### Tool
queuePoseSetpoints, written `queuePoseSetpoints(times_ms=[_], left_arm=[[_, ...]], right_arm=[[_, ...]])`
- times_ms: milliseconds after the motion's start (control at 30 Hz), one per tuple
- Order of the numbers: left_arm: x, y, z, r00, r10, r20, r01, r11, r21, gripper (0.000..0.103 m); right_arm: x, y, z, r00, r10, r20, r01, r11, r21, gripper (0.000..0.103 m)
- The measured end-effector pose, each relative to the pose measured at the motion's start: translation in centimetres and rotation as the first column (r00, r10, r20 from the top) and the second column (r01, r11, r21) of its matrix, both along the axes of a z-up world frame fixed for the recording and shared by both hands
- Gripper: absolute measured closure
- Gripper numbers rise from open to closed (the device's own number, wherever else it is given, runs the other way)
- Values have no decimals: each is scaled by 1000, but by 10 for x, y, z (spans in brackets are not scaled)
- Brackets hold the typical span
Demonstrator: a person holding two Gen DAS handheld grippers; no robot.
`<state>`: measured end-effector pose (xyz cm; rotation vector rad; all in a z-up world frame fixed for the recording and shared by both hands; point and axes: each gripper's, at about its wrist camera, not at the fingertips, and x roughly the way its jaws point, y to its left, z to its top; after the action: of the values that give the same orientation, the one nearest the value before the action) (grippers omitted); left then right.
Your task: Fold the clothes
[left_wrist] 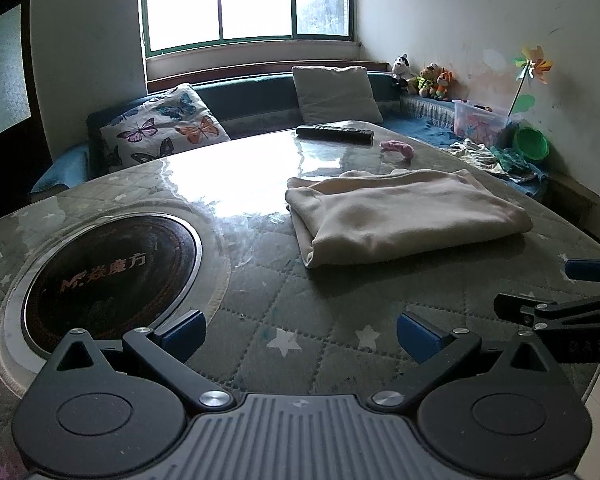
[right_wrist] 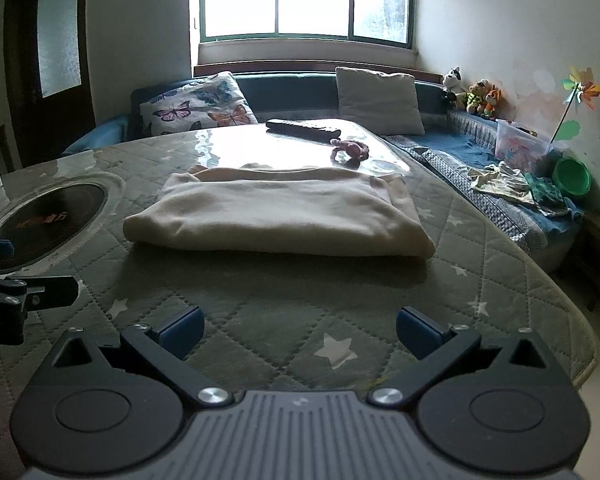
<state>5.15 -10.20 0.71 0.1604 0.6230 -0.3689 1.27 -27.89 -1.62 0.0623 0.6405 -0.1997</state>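
folded cream garment (right_wrist: 276,212) lying flat on the quilted counter (right_wrist: 284,320), between the round inset hob (left_wrist: 108,272) and the counter's right edge. left gripper (left_wrist: 300,334) and right gripper (right_wrist: 298,330) both spread wide and empty, near the garment's front fold, not touching it. remote (right_wrist: 304,128) and pink toy (right_wrist: 350,151) beyond.

My black left gripper with blue pads (left_wrist: 300,334) gapes empty; just beside it, my matching right gripper (right_wrist: 300,330) gapes empty too.
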Motion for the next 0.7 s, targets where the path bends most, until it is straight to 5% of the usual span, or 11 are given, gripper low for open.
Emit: queuePoseSetpoints(times_ms=[700], left_arm=[[-9,-4,2,1000,-4,30,3,1000,23,0]], right_arm=[[-5,1,0,1000,1,8,-1,1000,15,0]])
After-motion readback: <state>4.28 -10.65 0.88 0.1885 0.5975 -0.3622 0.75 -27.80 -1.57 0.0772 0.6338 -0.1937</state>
